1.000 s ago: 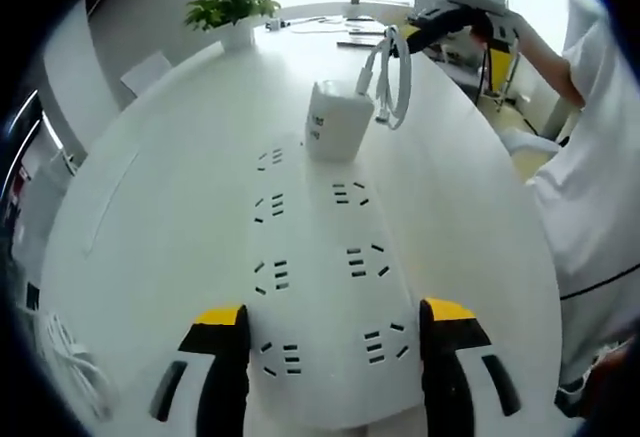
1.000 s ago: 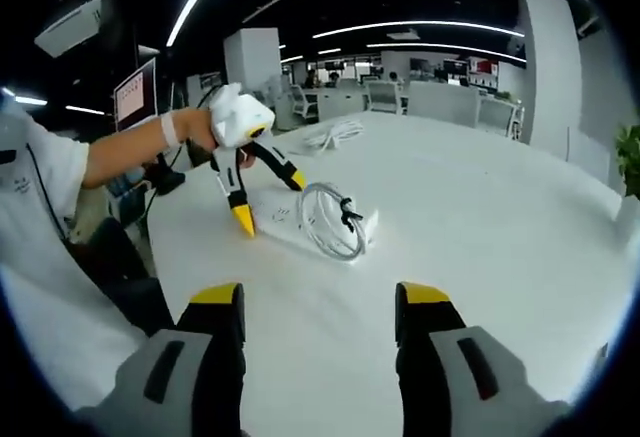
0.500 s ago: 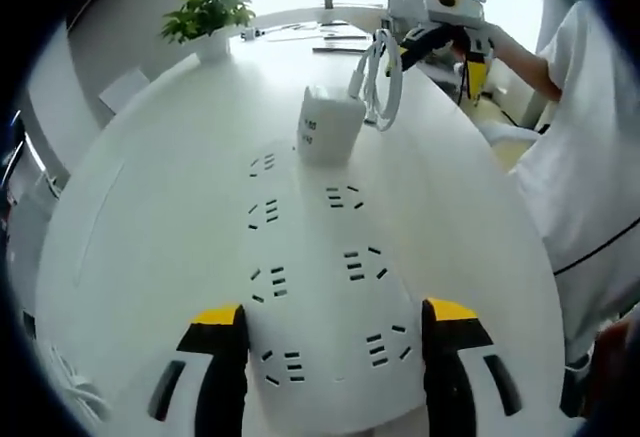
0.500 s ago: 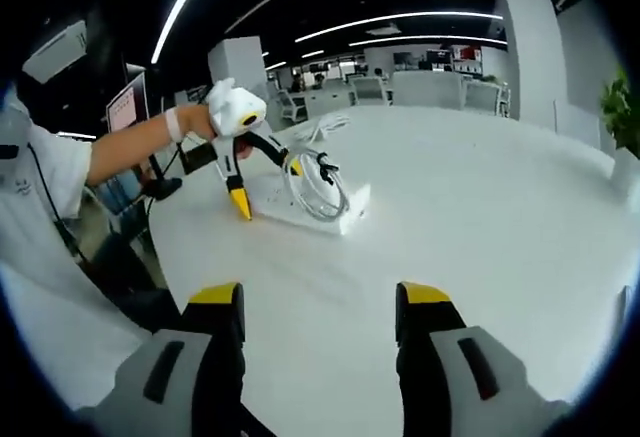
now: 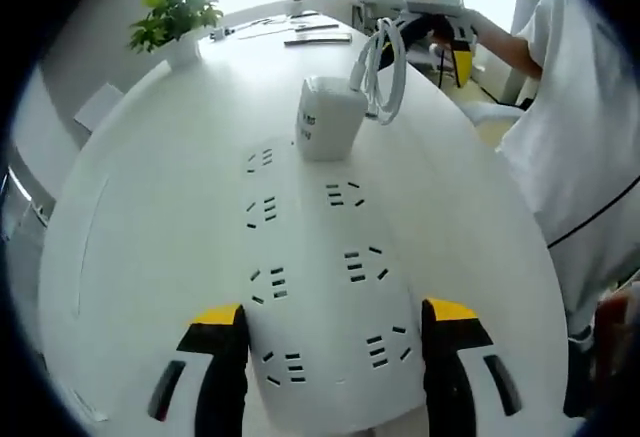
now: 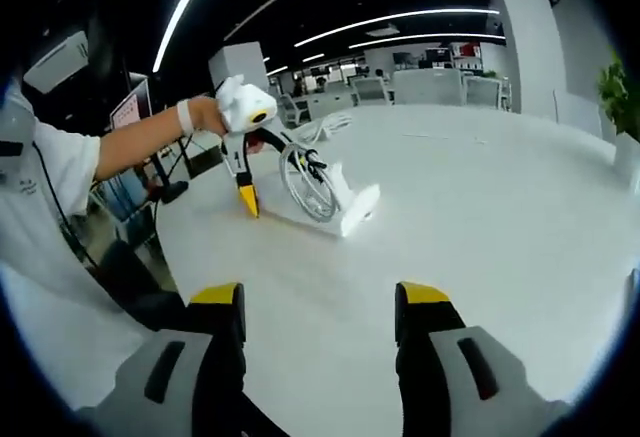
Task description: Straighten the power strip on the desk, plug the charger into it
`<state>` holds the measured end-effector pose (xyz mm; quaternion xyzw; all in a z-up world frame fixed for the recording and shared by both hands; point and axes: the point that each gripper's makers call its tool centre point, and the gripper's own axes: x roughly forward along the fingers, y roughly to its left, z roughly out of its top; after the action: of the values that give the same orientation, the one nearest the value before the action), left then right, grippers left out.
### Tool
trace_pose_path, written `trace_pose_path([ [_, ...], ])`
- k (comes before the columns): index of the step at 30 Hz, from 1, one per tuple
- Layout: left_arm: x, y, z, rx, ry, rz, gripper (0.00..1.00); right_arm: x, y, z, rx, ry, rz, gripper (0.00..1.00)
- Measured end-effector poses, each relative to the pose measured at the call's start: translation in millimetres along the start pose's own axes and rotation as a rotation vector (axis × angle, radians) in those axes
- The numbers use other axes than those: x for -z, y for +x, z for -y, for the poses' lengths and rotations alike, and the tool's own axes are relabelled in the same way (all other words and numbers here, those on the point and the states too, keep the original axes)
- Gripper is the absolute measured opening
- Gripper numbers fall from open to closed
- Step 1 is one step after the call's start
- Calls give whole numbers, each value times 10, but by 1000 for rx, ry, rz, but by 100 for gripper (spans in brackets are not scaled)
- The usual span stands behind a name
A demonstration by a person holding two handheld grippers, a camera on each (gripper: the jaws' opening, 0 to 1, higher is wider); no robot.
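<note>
1. Left gripper [image 5: 330, 342] sits over the near end of the power strip [image 5: 320, 287], yellow-tipped jaws spread to either side of it. Whether they actually pinch the strip's edges, I cannot tell.

2. The power strip lies flat on the white tabletop [image 5: 150, 227], running straight away along the left gripper's line, rows of sockets facing up.

3. The charger [image 5: 325, 119] is a white block standing on the strip's far end, seemingly already seated in a socket there, with its coiled white cable [image 5: 388, 67] looping up beside it.

4. Right gripper [image 6: 322, 309] is held well back from the strip, jaws apart with nothing between them; from the left gripper view it sits beyond the cable coil [image 5: 432, 2].

5. In the right gripper view the strip [image 6: 340, 212] rests with the left gripper [image 6: 245, 192] at its end and the cable loop [image 6: 305, 182] standing over it.

6. To do this step well, I'd judge: keep the left gripper steady so the strip cannot swivel, bring the right in from above the charger, and press straight down along the prongs' line.

7. Watch the cable: the springy coil could tug the charger sideways, so take the block itself, not the cord.
</note>
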<state>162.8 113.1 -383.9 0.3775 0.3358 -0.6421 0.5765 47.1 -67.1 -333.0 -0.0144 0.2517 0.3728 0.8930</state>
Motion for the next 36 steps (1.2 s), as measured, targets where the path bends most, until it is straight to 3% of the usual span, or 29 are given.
trace_pose_path([
  [18, -32, 35, -22, 41, 73, -13, 71, 26, -67, -69, 11, 23, 0, 59],
  [36, -72, 42, -3, 13, 6, 5, 73, 0, -140, -108, 29, 43, 15, 60],
])
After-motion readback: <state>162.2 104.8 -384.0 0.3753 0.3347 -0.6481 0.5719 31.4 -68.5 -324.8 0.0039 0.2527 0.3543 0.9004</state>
